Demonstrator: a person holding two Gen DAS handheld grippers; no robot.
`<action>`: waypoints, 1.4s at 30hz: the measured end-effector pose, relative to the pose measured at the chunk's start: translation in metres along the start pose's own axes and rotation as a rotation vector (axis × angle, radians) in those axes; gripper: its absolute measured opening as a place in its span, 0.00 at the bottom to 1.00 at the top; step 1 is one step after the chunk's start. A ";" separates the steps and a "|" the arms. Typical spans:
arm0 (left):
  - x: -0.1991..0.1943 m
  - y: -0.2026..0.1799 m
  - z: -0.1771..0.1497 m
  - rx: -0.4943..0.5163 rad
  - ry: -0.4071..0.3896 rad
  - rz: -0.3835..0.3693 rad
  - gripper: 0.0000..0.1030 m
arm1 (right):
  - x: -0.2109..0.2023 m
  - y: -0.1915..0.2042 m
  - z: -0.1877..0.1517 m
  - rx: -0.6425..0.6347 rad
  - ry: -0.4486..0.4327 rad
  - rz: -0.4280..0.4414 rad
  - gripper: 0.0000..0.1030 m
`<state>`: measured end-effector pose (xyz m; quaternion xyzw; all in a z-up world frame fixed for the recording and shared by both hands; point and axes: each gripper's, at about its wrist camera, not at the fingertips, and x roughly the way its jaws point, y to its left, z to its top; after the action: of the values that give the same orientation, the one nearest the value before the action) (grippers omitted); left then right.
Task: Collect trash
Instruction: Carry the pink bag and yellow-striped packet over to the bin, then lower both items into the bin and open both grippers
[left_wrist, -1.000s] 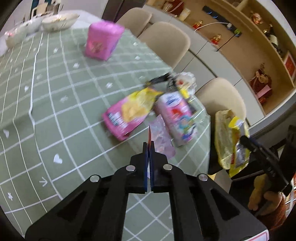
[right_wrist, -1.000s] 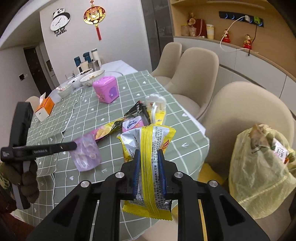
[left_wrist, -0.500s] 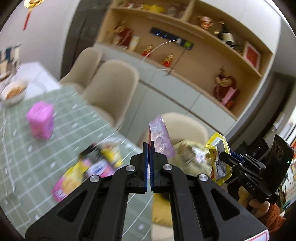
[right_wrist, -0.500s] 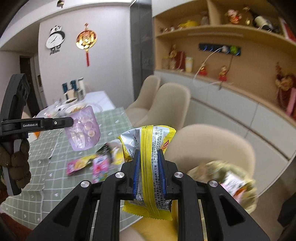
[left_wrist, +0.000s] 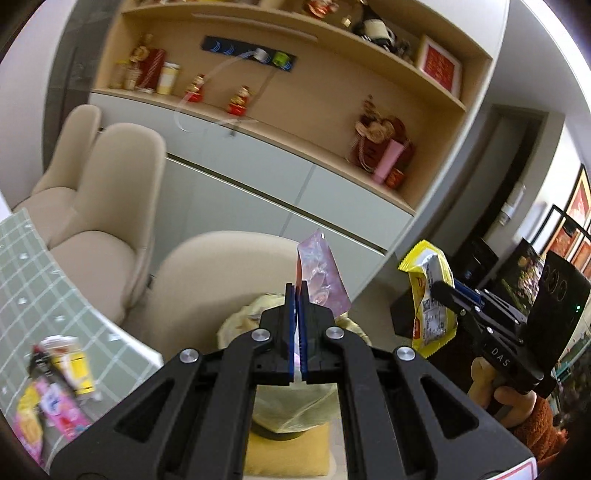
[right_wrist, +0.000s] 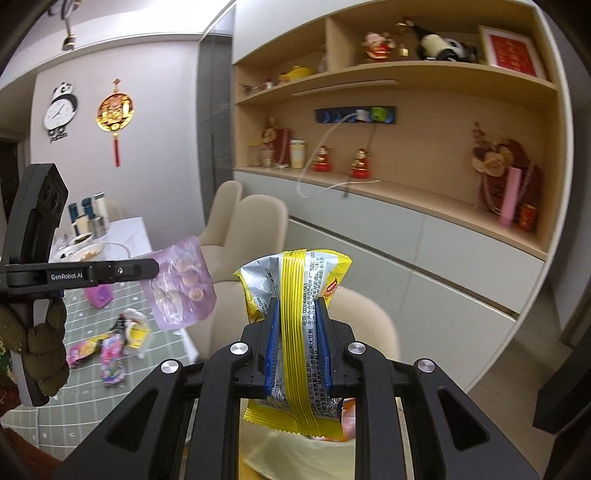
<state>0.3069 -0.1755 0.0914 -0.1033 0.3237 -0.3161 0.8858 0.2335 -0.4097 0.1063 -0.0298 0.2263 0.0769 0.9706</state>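
Green checked tablecloth (right_wrist: 155, 343), beige chairs (left_wrist: 110, 192), wooden shelves (right_wrist: 406, 184).

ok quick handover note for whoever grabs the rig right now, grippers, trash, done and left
Left hand-held gripper: shut on a clear purple wrapper.
Right hand-held gripper: shut on a yellow snack packet.
Both are held in the air above the yellow trash bag on the beige chair.
Done: two pieces picked up.
Left: drop both in the bag, then collect the pink and yellow wrappers on the green table.
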 end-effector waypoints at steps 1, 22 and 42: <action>0.008 -0.003 0.000 0.000 0.008 -0.007 0.01 | 0.001 -0.007 -0.002 0.005 0.000 -0.006 0.18; 0.164 -0.014 -0.048 -0.047 0.319 0.034 0.01 | 0.034 -0.091 -0.041 0.111 0.102 -0.010 0.18; 0.105 0.006 -0.060 -0.078 0.230 0.173 0.37 | 0.104 -0.060 -0.043 0.019 0.207 0.090 0.18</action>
<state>0.3338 -0.2350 -0.0106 -0.0726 0.4428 -0.2355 0.8621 0.3168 -0.4584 0.0233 -0.0183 0.3272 0.1148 0.9378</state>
